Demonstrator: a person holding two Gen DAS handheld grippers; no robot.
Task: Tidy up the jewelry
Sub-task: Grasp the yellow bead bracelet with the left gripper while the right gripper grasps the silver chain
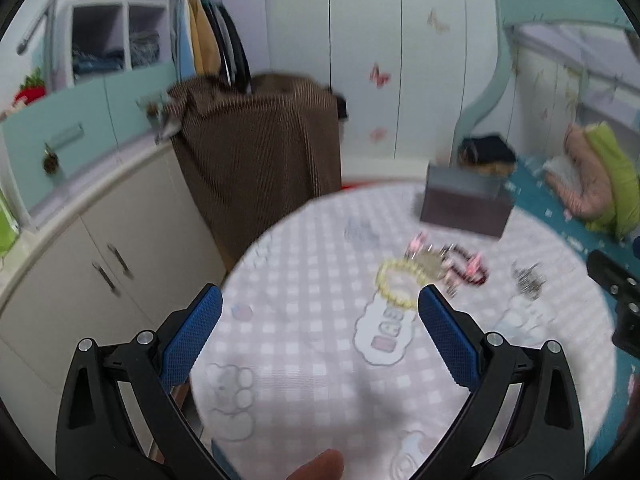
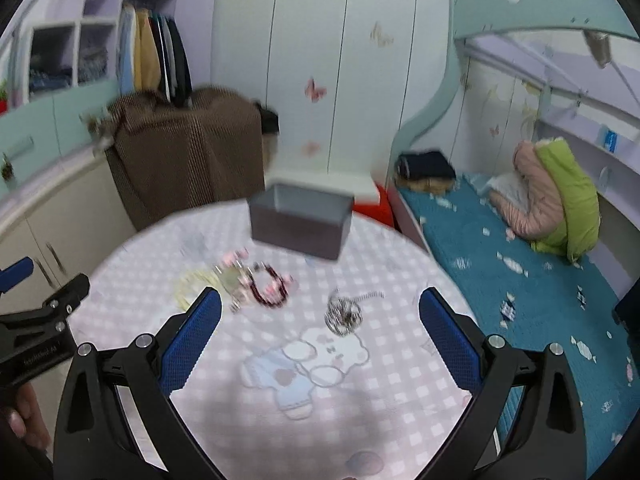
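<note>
Left hand-held gripper [image 1: 320, 300]: fingers spread wide, holding nothing, above the near part of the round bench [image 1: 304, 360].
Right hand-held gripper [image 2: 320, 304]: fingers likewise apart and empty, over the bench.
Yellow bead bracelet [image 1: 398, 286]: flat on the checked cloth, just beside the left gripper's right fingertip.
Dark red bead bracelet [image 2: 270, 286]: tangled with pink clips, touching the yellow one's neighbours.
Silver chain pile [image 2: 344, 314]: alone, between the right gripper's fingers, farther out.
Grey open box [image 2: 300, 226]: at the far edge, seemingly the destination.
Advice: take the isolated silver pile first; pinch low across the heap so no chain trails.
</note>
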